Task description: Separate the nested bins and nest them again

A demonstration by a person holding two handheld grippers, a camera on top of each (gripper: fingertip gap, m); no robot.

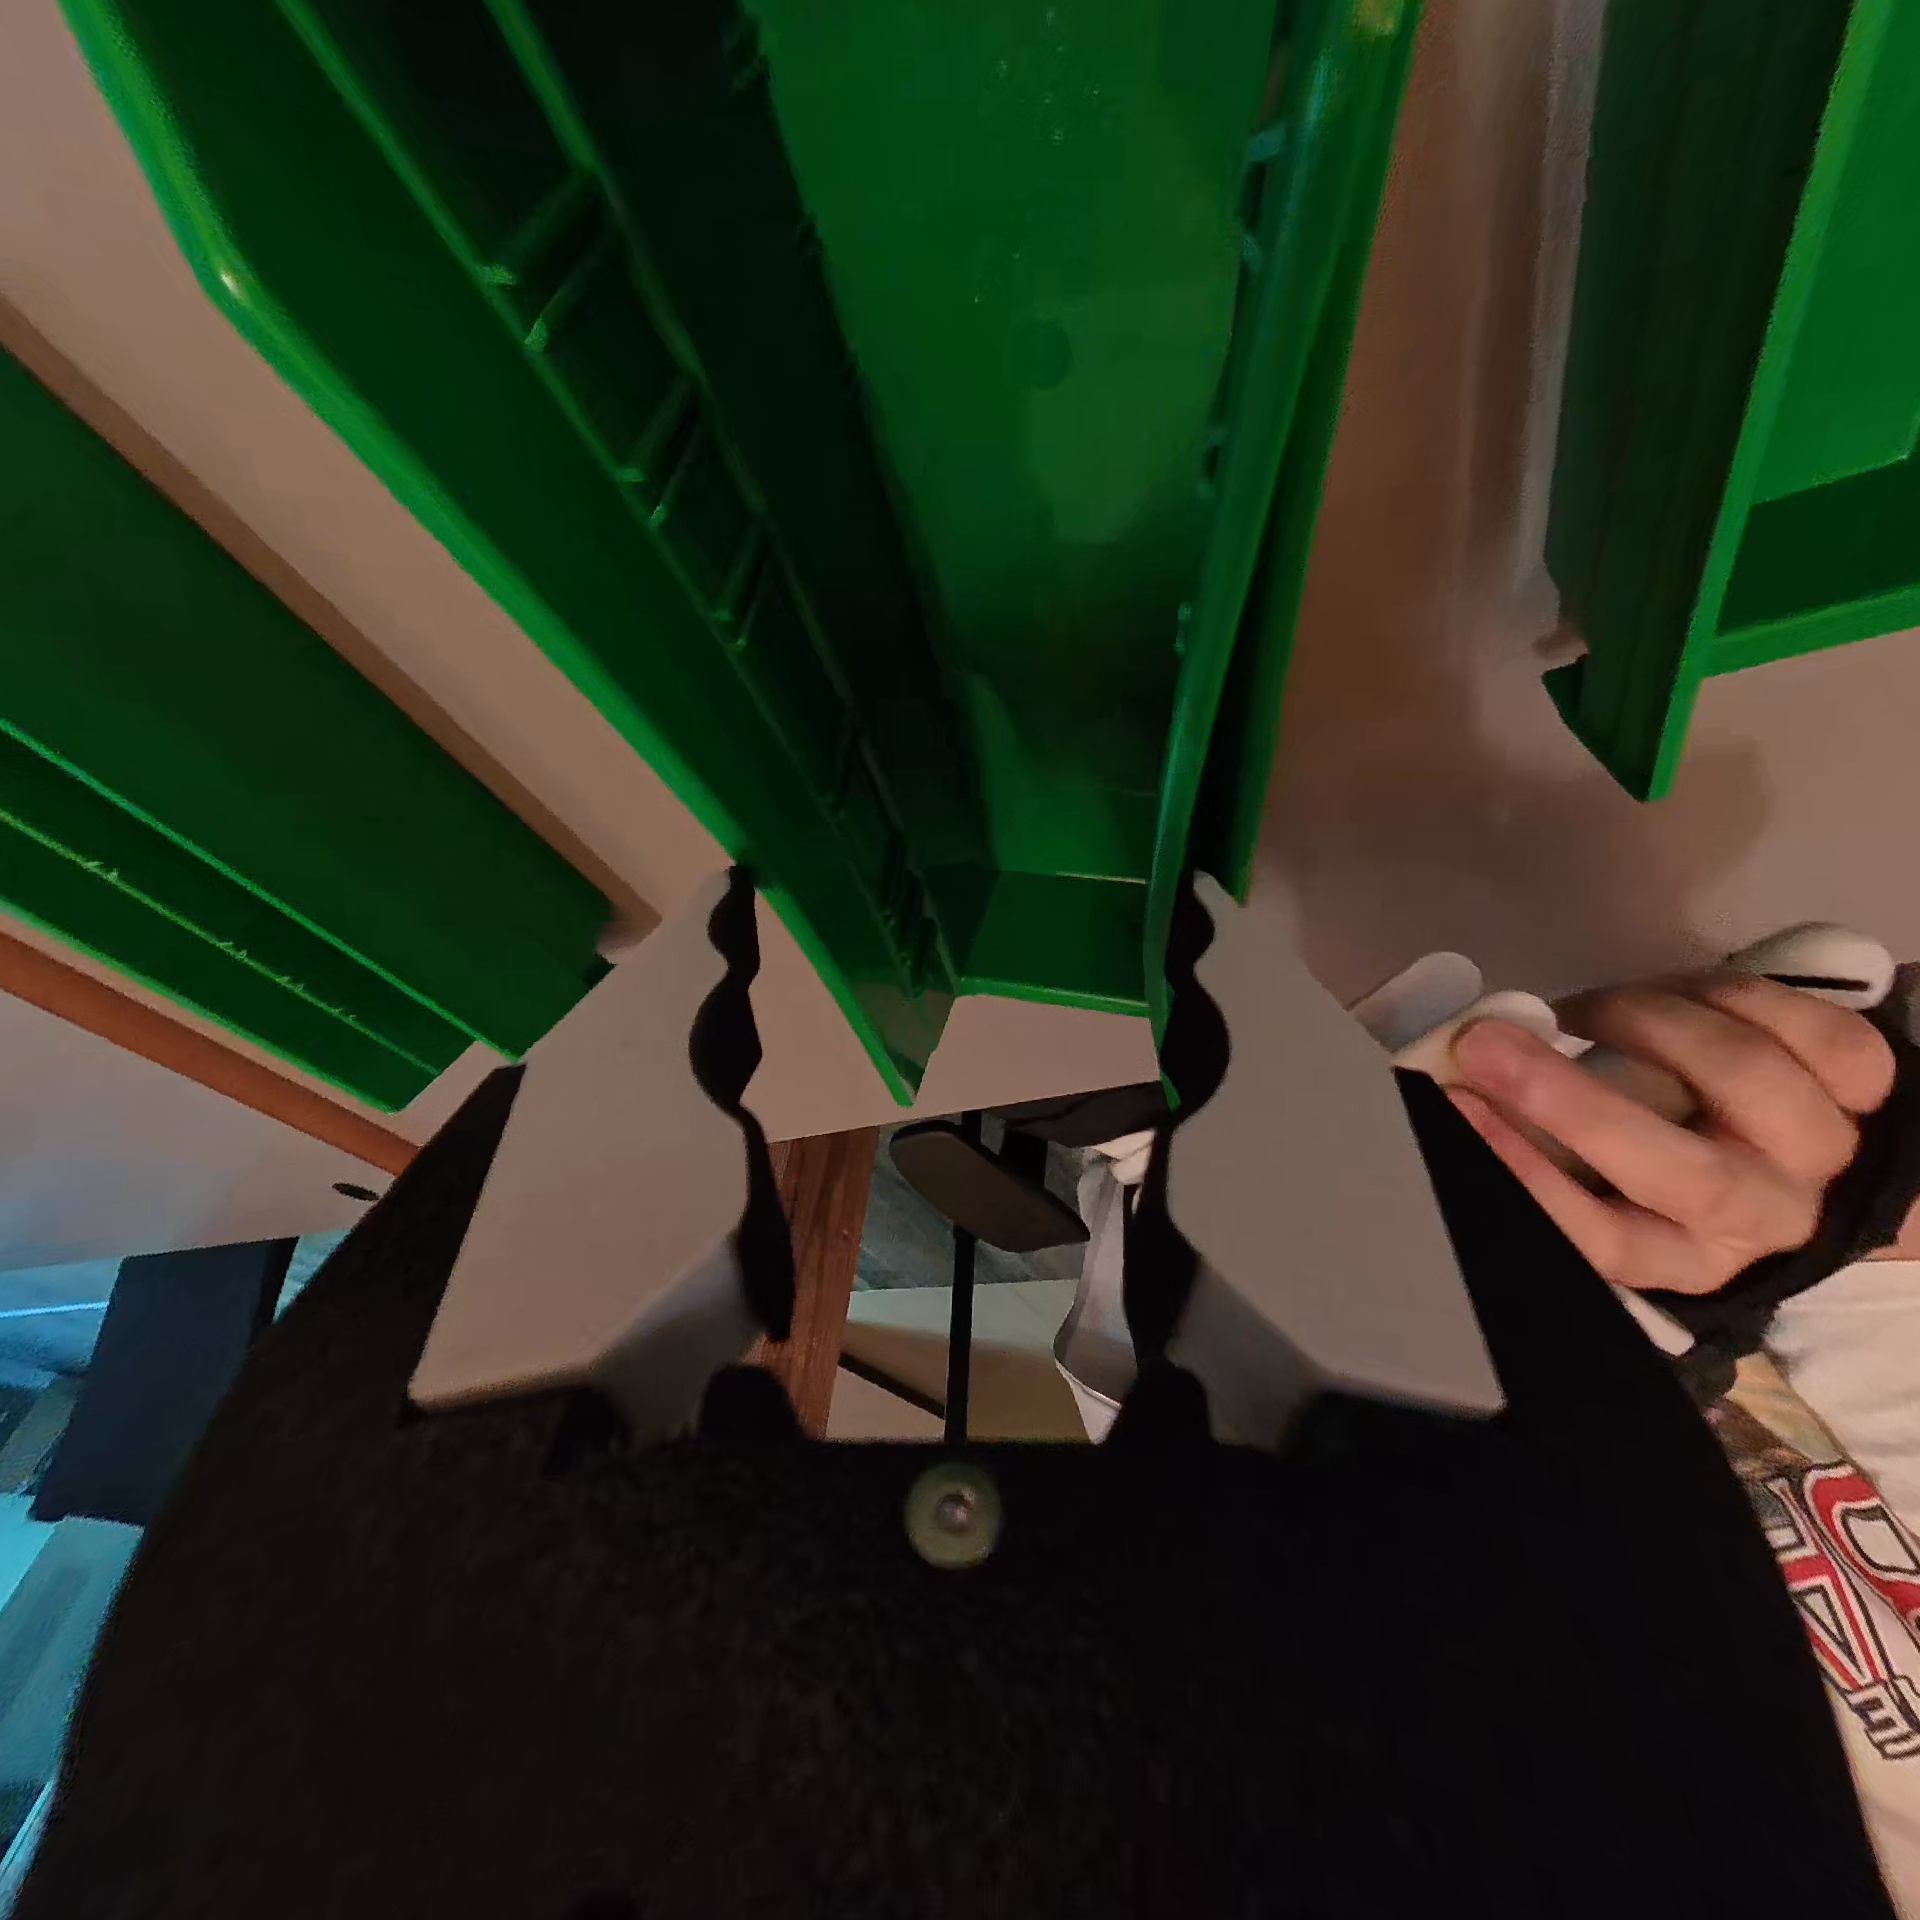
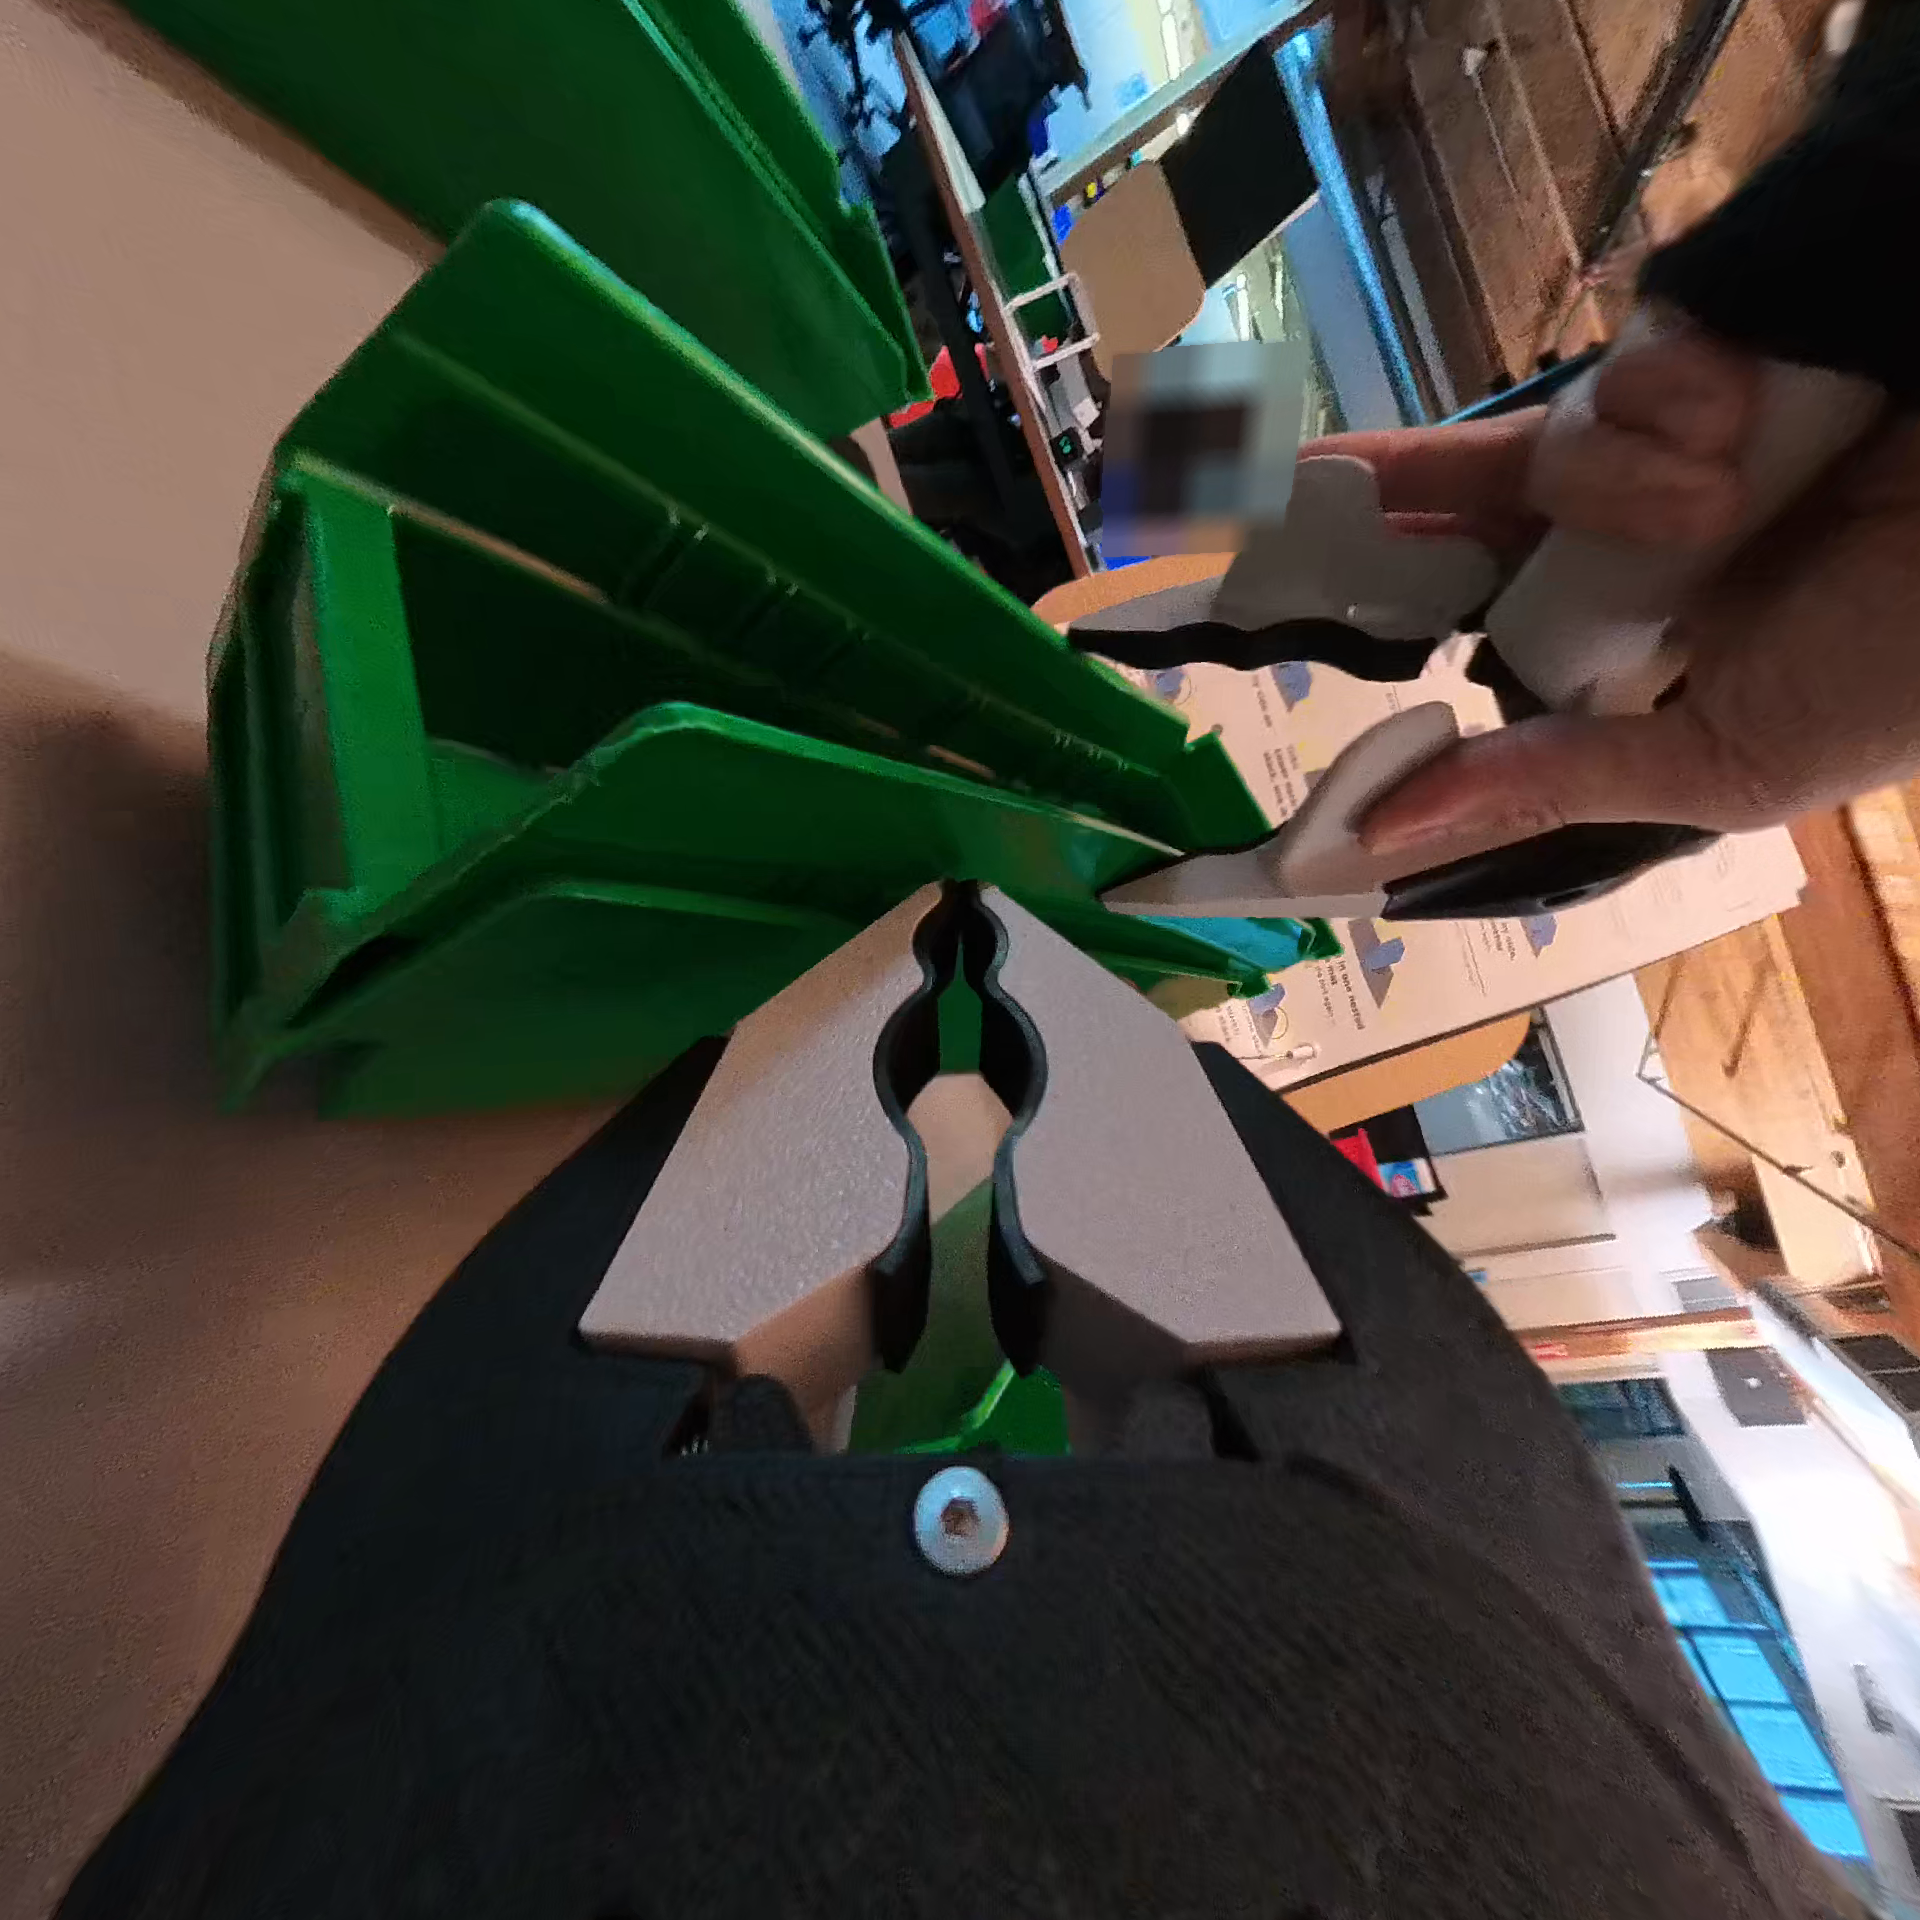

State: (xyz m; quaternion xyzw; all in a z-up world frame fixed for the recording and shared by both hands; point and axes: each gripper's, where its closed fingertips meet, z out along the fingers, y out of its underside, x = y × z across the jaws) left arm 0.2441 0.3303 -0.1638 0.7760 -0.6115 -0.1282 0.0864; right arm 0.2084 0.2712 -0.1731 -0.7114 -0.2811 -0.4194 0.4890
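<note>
Several green plastic bins lie on a tan table. In the left wrist view my left gripper is open, its jaws standing on either side of the near end of one green bin. In the right wrist view my right gripper is shut on the rim of the nearest green bin, which lies tilted against a second bin behind it. The left gripper also shows there, open at the far corner of those bins, held by a hand. I cannot tell whether the two bins are still nested.
Another green bin lies at the left and one more at the upper right of the left wrist view. The table's edge runs close by. A hand holds the right gripper at the right. A further bin lies beyond in the right wrist view.
</note>
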